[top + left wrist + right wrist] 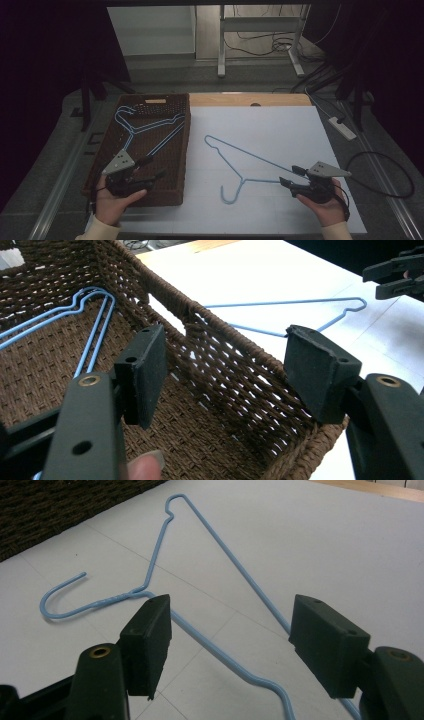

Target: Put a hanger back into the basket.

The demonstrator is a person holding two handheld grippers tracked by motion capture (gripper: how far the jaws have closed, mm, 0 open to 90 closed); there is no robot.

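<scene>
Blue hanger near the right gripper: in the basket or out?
Out. The hanger lies flat on the white table, beside the wicker basket, between the right gripper's open jaws, ungripped.

Tongs (227, 645) gape wide — blue hanger's (210, 527) corner between them, unpinched.

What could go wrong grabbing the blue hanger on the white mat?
1. The wire hanger lies flat on the mat; the right gripper's open jaws may slip off it.
2. Its hook could snag the wicker basket's rim or the hangers already inside.
</scene>
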